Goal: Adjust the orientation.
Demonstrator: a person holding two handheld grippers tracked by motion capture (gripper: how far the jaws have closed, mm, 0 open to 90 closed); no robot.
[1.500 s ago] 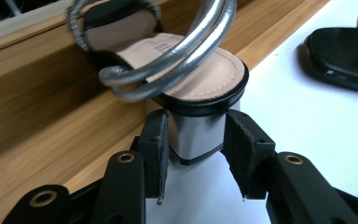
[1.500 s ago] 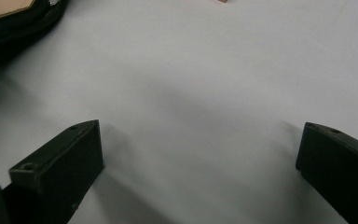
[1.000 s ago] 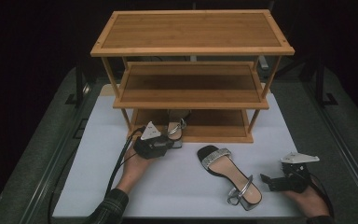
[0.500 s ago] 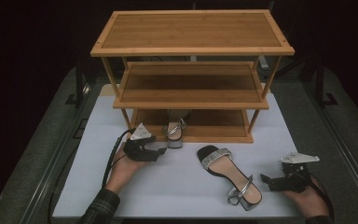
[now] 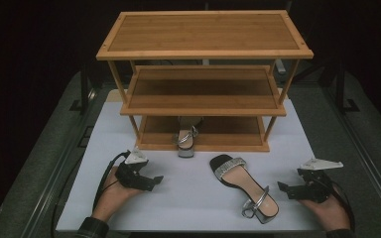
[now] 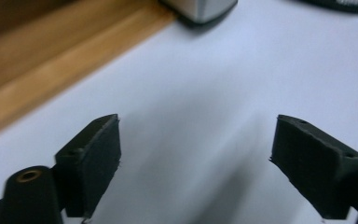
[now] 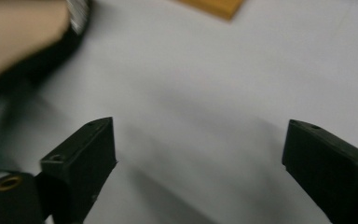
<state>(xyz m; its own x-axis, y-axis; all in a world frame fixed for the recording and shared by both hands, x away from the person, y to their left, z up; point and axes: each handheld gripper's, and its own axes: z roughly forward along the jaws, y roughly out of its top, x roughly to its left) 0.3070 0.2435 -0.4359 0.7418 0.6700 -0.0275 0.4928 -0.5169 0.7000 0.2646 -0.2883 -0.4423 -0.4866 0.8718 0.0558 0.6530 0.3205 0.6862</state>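
Both tools gape empty, the left tool (image 5: pixel 155 179) just opening, the right tool (image 5: pixel 282 187) narrowing beside the black silver-strapped heeled sandal (image 5: pixel 243 186), whose slim strap could slip a hasty pinch.

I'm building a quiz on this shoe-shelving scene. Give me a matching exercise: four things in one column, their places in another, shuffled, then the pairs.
Things:
1. sandal on the shelf
2. sandal on the mat
3. left gripper
4. right gripper

Places:
A. right of the loose sandal, jaws open
B. lowest tier of the rack
C. white mat, between the grippers
D. front left of the rack, jaws open

Pairs: 1-B, 2-C, 3-D, 4-A
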